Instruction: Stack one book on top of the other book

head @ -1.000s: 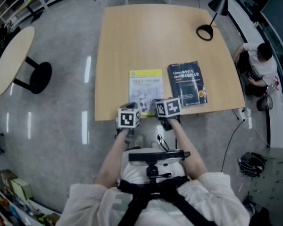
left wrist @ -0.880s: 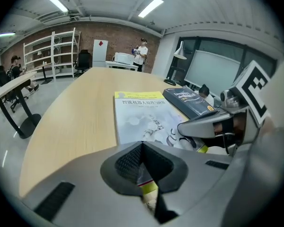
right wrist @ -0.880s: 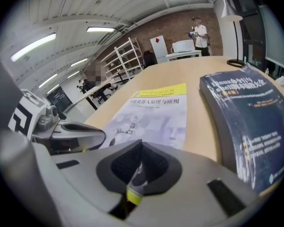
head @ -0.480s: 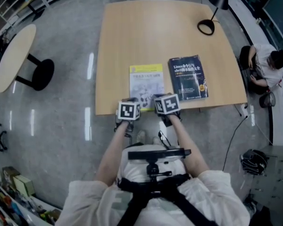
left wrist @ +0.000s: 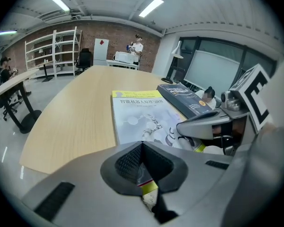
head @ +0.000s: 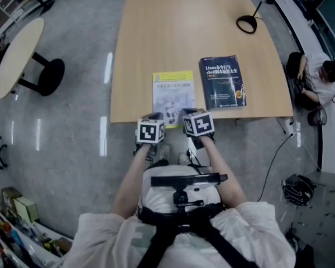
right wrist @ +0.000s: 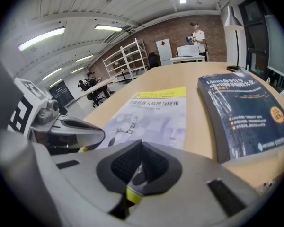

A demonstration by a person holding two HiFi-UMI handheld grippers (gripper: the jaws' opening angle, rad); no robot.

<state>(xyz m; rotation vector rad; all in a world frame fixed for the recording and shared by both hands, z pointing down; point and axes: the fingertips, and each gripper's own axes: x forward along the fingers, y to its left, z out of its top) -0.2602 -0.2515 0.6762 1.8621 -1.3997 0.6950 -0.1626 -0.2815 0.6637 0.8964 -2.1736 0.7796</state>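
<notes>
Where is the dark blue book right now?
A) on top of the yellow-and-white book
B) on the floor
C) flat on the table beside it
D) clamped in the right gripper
C: the dark blue book lies flat on the table to the right of the yellow-and-white book, with a strip of bare wood between them.

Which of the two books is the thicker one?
The dark blue book, on the right: its side shows a tall edge, while the yellow-and-white book beside it lies thin and nearly flat.
</notes>
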